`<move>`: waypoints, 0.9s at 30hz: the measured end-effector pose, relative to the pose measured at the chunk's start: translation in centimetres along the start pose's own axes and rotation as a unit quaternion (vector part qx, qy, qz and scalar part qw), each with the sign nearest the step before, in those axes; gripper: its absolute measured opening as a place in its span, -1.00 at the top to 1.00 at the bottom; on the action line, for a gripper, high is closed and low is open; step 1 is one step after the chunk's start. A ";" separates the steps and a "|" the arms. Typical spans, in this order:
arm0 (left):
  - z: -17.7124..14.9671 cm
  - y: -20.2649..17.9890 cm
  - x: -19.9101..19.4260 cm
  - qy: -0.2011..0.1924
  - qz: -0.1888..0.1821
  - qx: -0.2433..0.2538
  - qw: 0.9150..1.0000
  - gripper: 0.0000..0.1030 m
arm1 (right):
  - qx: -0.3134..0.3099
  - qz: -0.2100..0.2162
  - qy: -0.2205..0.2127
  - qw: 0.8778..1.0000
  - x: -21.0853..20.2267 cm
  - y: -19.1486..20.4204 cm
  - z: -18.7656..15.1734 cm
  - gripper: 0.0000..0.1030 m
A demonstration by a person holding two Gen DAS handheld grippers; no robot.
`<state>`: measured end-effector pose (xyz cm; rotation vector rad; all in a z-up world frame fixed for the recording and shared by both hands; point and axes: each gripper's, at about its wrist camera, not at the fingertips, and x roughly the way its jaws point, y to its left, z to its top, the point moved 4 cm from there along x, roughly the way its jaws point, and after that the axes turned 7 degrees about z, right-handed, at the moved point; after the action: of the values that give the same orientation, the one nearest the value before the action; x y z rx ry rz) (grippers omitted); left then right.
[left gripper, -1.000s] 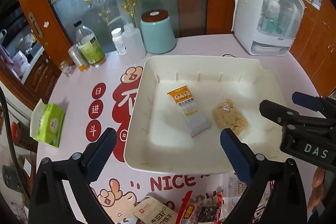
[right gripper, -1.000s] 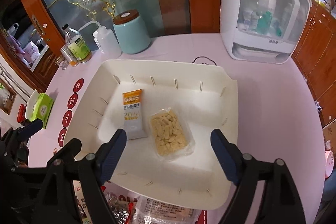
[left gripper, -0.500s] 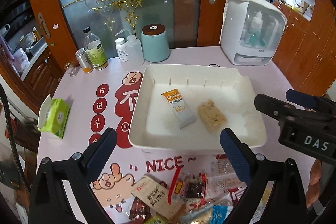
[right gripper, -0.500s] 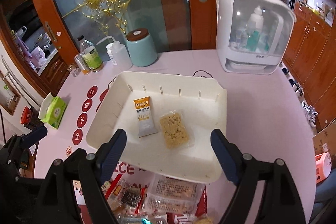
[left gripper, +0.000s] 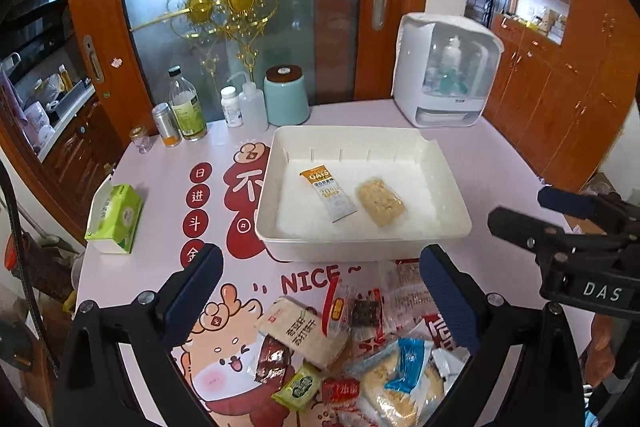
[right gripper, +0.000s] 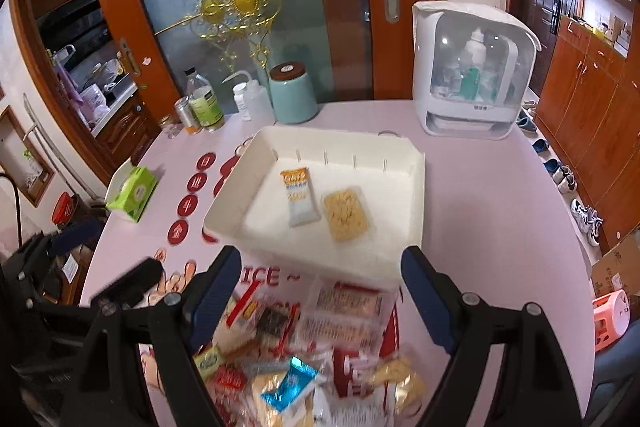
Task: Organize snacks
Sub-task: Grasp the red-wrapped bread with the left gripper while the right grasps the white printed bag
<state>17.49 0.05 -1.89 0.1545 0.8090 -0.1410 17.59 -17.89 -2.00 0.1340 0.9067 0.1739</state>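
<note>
Both grippers have pulled back and up from the white tray point(left gripper: 362, 241), exposing the snack pile point(left gripper: 360, 351) at the table's near edge. Left gripper point(left gripper: 320, 303) and right gripper point(right gripper: 320, 301): jaws wide apart, nothing held. Oat bar point(left gripper: 328, 193) and clear cracker pack point(left gripper: 380, 201) lie side by side in the tray, mid-table.

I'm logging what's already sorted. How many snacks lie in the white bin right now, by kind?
Oat bar sachet: 1
Clear pack of pale yellow crisp pieces: 1
Total in the white bin: 2
</note>
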 end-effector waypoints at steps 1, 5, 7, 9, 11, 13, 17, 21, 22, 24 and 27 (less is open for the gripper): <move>-0.4 0.3 -0.3 -0.006 -0.002 0.001 1.000 -0.91 | -0.001 -0.002 0.001 1.000 -0.3 0.2 -0.6 -0.61; -2.9 1.3 -1.6 -0.011 -0.003 0.013 1.000 -0.91 | -0.009 -0.017 0.000 1.000 -1.3 0.7 -3.2 -0.61; -4.1 1.7 -1.7 -0.002 0.000 0.016 1.000 -0.91 | -0.010 -0.025 0.002 1.000 -1.6 0.7 -4.5 -0.61; -5.9 1.8 -1.2 0.025 -0.001 0.026 0.999 -0.91 | -0.009 -0.025 0.005 1.000 -1.6 0.5 -5.9 -0.61; -7.5 1.8 -0.2 0.054 -0.007 0.030 0.998 -0.91 | -0.007 -0.023 0.014 1.000 -1.4 0.2 -7.7 -0.61; -9.9 1.9 1.2 0.085 0.002 0.029 0.996 -0.91 | 0.000 -0.026 0.027 0.999 -0.9 -0.5 -9.3 -0.61; -14.4 1.6 3.9 0.156 -0.016 0.021 0.987 -0.91 | 0.037 -0.015 0.072 0.997 1.0 -2.2 -13.0 -0.61; -18.6 0.5 5.6 0.205 -0.056 0.028 0.977 -0.91 | 0.068 -0.013 0.105 0.992 2.7 -3.8 -16.0 -0.61; -19.6 0.0 5.9 0.214 -0.066 0.034 0.974 -0.91 | 0.075 -0.014 0.112 0.991 3.1 -4.1 -16.7 -0.61; -21.2 -0.7 6.8 0.230 -0.071 0.047 0.969 -0.91 | 0.084 -0.016 0.122 0.989 3.7 -4.7 -17.7 -0.61; -23.5 -1.7 8.1 0.251 -0.069 0.073 0.963 -0.91 | 0.095 -0.011 0.135 0.986 4.7 -5.2 -19.0 -0.61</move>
<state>6.11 2.36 -23.93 0.2810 1.3185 -0.3006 5.89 -21.21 -18.14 0.2834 1.1937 0.0854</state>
